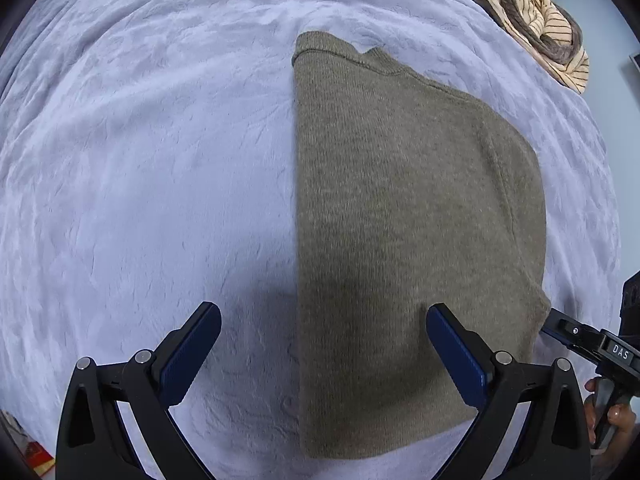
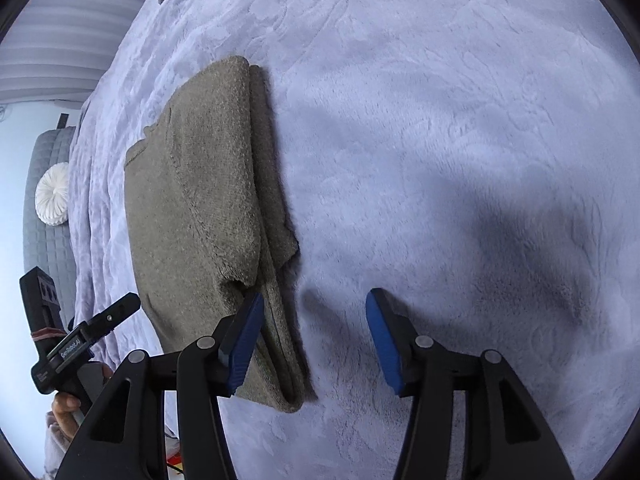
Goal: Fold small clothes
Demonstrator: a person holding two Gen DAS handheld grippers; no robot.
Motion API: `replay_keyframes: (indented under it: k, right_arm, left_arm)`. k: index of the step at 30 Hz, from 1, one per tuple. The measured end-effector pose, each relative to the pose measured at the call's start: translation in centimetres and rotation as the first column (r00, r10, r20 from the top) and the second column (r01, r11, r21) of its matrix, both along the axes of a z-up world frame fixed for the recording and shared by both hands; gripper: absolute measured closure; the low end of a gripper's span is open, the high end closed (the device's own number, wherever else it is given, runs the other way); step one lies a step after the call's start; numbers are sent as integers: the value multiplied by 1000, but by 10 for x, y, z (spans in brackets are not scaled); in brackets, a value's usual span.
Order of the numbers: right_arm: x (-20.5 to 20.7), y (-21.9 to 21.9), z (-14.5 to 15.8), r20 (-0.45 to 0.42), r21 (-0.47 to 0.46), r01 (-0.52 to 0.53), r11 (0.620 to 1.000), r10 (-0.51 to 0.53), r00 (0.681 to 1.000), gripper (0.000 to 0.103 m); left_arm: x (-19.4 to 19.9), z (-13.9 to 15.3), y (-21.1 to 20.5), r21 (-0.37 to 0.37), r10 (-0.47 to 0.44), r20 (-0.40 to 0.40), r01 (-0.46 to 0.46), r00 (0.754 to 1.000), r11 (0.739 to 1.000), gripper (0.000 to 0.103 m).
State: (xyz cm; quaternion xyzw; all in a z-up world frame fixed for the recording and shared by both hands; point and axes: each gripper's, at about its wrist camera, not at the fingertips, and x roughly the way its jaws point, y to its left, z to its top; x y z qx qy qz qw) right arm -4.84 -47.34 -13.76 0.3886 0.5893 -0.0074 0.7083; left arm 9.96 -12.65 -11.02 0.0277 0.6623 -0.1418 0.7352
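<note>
An olive knit sweater lies folded lengthwise on a lavender plush blanket; its straight folded edge runs down the middle of the left wrist view. My left gripper hovers open over the sweater's near end, one finger above the blanket and the other above the knit. In the right wrist view the sweater shows stacked layers along its right side. My right gripper is open at the sweater's near corner, its left pad resting by the edge, with nothing pinched. Each gripper shows in the other's view: the right gripper, the left gripper.
A cream striped garment is bunched at the blanket's far right corner. A grey quilted headboard with a round white cushion stands beyond the bed. A hand holds the left gripper's handle. Bare blanket spreads to the right of the sweater.
</note>
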Motion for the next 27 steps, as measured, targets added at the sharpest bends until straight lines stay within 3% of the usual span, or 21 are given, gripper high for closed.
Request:
replay_keyframes:
  k: [8,16,27]
  right_arm:
    - [22,-10,0,77,17,-3,1000,2,997,46]
    - [31,-12,-5,138,64,-52,997,43,989,46]
    - [59,-6,-25,133,126,-138,982,121,984,43]
  left_arm:
    - [37,-16,-15,-56,21,27,-20,999,998,0]
    - [37,-29,-26,-85,-9,25,11,1000,996,0]
    - [39,-30,-35,-114,-60,15,61,998,992,0]
